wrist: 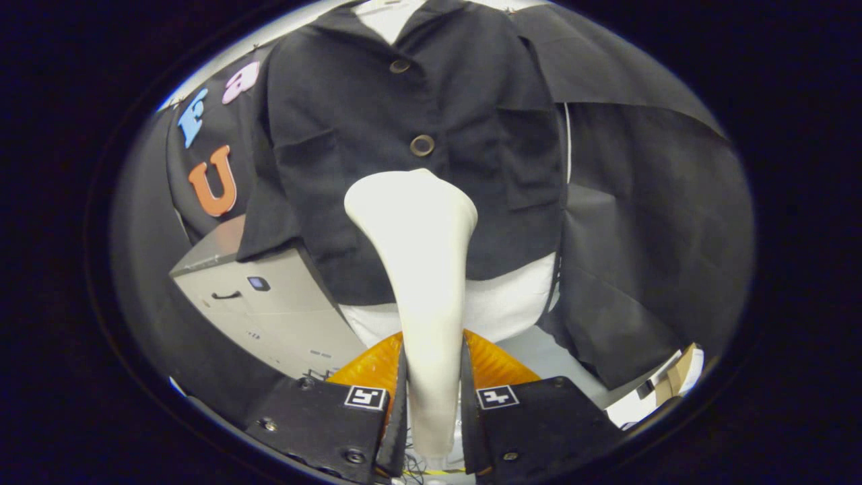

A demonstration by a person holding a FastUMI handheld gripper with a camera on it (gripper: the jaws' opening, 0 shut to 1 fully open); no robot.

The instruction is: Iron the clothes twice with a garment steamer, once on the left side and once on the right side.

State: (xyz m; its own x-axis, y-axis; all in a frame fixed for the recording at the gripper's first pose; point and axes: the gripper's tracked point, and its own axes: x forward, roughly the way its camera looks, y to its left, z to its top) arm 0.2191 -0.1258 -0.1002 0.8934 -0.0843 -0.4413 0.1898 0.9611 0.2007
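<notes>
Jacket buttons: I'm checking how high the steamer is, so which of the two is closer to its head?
The lower button, just above the steamer head that the gripper clamps; the upper button sits near the collar.

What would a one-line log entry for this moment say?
gripper: shut on steamer | steamer head: at jacket front, below lower button | jacket: hanging on white form
</notes>
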